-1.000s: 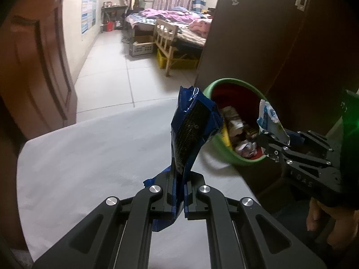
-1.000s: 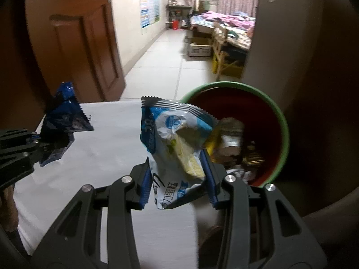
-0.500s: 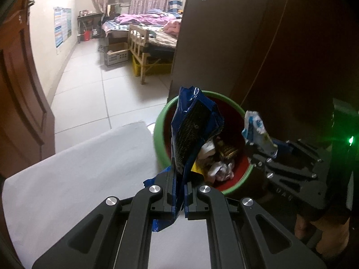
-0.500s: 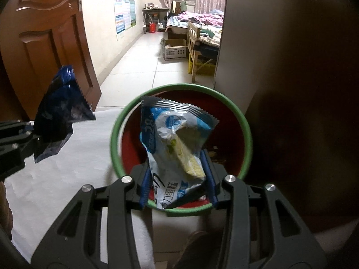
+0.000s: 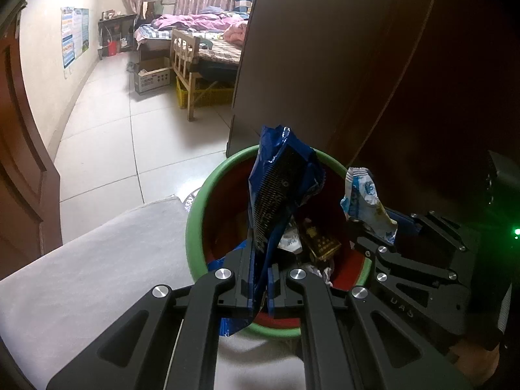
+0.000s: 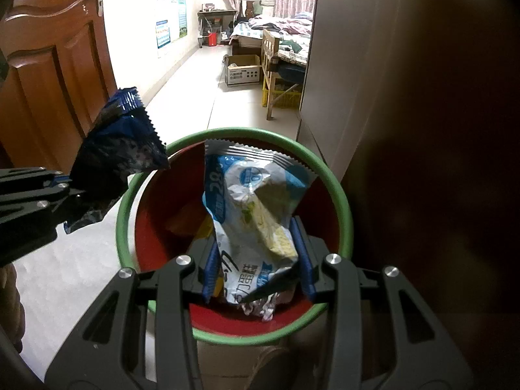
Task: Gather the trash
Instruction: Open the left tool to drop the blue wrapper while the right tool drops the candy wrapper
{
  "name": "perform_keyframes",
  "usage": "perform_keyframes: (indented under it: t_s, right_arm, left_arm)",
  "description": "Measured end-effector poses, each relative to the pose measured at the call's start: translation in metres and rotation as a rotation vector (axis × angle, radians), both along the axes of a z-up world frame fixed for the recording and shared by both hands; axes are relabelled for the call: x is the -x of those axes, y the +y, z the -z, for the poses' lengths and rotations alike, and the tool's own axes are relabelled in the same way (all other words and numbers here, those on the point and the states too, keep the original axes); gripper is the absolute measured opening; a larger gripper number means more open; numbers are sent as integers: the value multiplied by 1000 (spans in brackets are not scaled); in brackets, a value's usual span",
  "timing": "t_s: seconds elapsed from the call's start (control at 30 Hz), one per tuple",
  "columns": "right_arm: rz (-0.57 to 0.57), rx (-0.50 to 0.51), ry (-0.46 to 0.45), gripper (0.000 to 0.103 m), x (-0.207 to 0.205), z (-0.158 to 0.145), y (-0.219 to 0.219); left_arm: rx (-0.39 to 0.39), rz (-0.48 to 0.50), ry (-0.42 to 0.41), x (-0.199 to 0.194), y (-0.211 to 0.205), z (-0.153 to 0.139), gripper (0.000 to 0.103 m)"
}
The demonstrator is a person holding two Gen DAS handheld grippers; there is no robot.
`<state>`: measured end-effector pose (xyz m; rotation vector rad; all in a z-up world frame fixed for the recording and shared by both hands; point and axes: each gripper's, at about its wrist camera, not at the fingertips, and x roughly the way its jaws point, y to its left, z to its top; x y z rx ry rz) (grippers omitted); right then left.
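Note:
A bin with a green rim [image 5: 208, 178] [image 6: 344, 201] and red inside stands beside the white table, holding several wrappers. My left gripper [image 5: 261, 287] is shut on a dark blue wrapper [image 5: 279, 191], which stands up over the bin's opening. In the right wrist view that blue wrapper [image 6: 113, 159] hangs at the bin's left rim. My right gripper [image 6: 256, 269] is shut on a white and light blue snack packet [image 6: 253, 208], held above the bin's middle. The same packet [image 5: 364, 201] shows at the bin's right side in the left wrist view.
The white table [image 5: 81, 276] lies to the left of the bin. A dark wardrobe [image 5: 325, 65] stands right behind it. A brown door [image 6: 55, 65] is at the left. Beyond are a tiled floor, a cardboard box [image 6: 243, 71] and a bed [image 5: 201, 42].
Both grippers moved from over the table to above the bin, each keeping its wrapper. The bin has come nearer and more central in both views.

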<state>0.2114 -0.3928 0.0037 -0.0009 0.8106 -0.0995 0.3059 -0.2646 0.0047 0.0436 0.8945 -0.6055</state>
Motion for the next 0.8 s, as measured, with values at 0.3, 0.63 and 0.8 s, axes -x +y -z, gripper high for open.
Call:
perform_keyframes:
  t_s: [0.3,0.63,0.8]
  right_arm:
    - [14,-6,8,39,-9,9,-5]
    - [18,1,14,39,-11,9,-7]
    - [21,4,19,39,-12,9,-6]
  left_arm:
    - [-16,11,24,-12,-7,17,4]
    - [-14,18,30,-14,-12,20,10]
    - [-27,15,29,-16,-12,20,14]
